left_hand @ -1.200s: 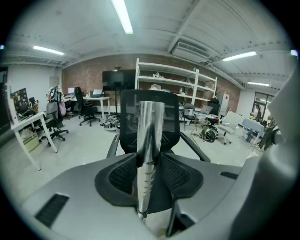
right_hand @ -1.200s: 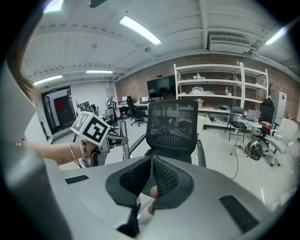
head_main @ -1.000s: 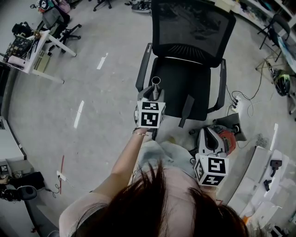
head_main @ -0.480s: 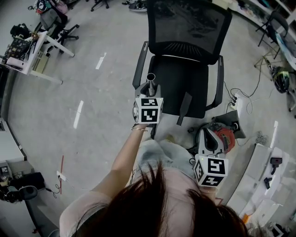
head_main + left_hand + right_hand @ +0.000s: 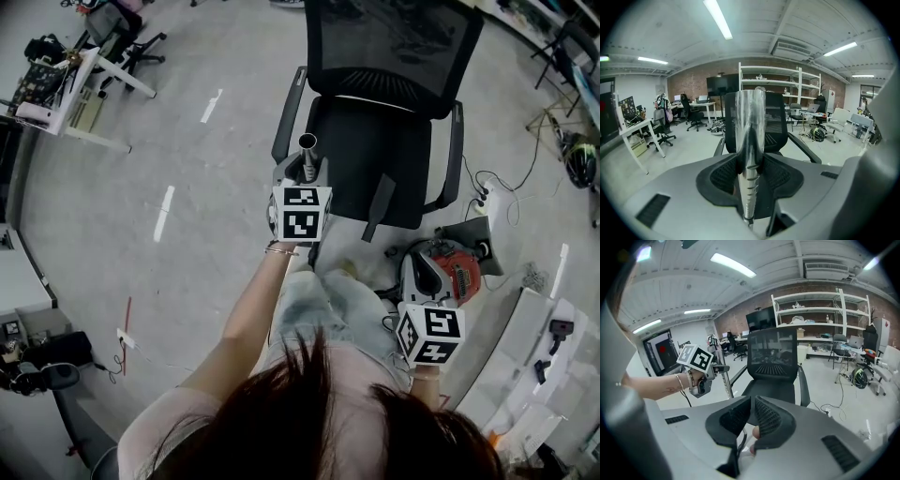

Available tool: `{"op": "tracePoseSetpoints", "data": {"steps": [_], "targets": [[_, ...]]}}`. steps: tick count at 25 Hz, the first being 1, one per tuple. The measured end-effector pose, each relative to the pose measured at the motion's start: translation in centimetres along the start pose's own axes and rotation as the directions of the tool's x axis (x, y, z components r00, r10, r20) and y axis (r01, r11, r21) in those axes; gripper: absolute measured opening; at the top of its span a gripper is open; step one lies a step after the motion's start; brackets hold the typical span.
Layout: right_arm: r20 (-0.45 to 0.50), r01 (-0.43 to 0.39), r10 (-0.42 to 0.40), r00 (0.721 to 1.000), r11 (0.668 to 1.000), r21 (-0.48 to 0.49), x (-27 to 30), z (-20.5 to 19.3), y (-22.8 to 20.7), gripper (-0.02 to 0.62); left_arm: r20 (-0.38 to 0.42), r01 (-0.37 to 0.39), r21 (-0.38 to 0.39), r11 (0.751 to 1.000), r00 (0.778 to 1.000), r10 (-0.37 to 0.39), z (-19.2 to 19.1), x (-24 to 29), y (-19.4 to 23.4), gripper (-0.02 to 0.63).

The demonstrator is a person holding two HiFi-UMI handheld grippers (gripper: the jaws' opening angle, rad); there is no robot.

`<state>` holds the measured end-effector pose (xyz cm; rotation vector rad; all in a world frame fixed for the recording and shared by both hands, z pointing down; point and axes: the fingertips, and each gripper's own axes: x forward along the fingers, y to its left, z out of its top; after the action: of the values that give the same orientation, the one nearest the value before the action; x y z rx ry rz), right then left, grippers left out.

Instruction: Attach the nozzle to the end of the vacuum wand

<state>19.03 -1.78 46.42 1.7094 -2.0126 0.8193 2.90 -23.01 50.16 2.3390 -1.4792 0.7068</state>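
The outstretched left claw grips the vacuum wand upright beside the chair, unmoved since earlier, jaws just eased wider. The right claw hangs low, jaws together.

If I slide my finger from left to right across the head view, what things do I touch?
White desk → white stripe on the floor → vacuum wand → red and grey vacuum cleaner → dark helmet.
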Motion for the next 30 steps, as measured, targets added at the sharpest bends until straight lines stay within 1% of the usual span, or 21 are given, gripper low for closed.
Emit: {"op": "tracePoseSetpoints", "data": {"steps": [7, 11, 16, 22, 30], "targets": [[-0.063, -0.018, 0.018, 0.998, 1.0, 0.013, 3.3, -3.1, -1.9, 0.028, 0.017, -0.004, 0.014, 1.0, 1.0, 0.004, -0.1, 0.1, -0.2, 0.153], [-0.095, -0.038, 0.045, 0.994, 0.997, 0.074, 5.4, -5.1, -2.9, 0.028, 0.027, -0.003, 0.017, 1.0, 1.0, 0.003, 0.0, 0.2, -0.2, 0.153], [-0.15, -0.075, 0.096, 0.984, 0.987, 0.141, 8.4, -8.6, -3.9, 0.028, 0.033, -0.006, 0.021, 1.0, 0.999, 0.005, -0.1, 0.6, -0.2, 0.153], [-0.206, -0.093, 0.129, 0.97, 0.98, 0.175, 11.8, -12.3, -4.8, 0.028, 0.042, 0.003, 0.028, 1.0, 0.999, -0.004, -0.4, 1.0, -0.1, 0.153], [-0.241, -0.097, 0.147, 0.959, 0.973, 0.21, 16.2, -16.2, -6.1, 0.028, 0.047, 0.011, 0.027, 1.0, 0.999, -0.012, -0.9, 0.8, -0.1, 0.153]]}}
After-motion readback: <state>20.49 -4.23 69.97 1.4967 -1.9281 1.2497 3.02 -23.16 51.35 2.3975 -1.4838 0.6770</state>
